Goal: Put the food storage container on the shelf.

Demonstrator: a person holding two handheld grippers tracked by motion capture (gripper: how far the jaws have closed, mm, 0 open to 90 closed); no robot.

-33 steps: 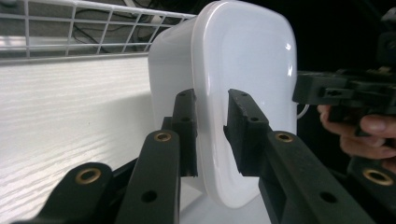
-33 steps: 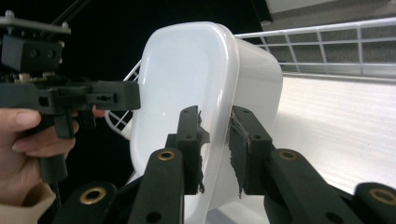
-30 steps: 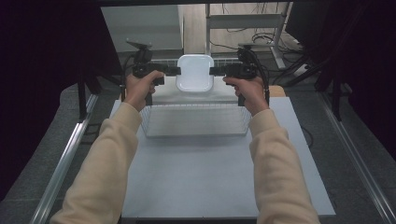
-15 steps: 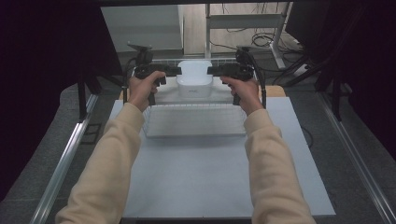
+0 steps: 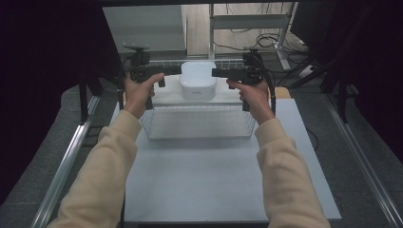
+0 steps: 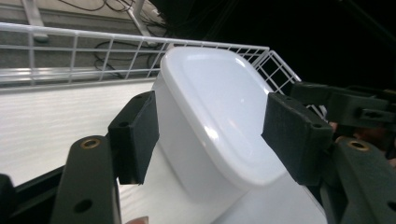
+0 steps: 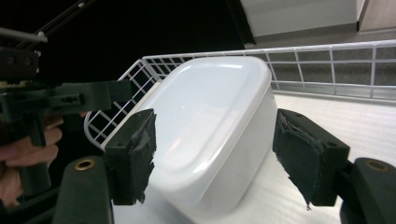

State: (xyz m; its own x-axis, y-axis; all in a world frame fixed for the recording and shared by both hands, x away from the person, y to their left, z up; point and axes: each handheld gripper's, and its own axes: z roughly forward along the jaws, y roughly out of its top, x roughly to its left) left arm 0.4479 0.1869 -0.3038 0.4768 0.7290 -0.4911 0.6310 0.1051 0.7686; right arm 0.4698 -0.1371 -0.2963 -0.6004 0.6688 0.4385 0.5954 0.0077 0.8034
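High view, container: we see the white lidded container (image 5: 198, 80) standing on a white shelf (image 5: 166, 97) at 12 o'clock, inside a wire basket (image 5: 197, 124) on the surface (image 5: 209, 180).
High view, tools: we hold the left tool (image 5: 172, 71) at 9 o'clock of the container and the right tool (image 5: 218, 72) at 3 o'clock, tips level and just beside its walls.
Left gripper view: our left tool (image 6: 212, 135) has just been opening; its pads (image 6: 137, 133) stand spread on either side of the container (image 6: 219, 107), which lies between them, unpressed.
Right gripper view: our right tool (image 7: 224, 154) has just been opening too; its worn pads (image 7: 303, 156) flank the container (image 7: 210, 121) with gaps.
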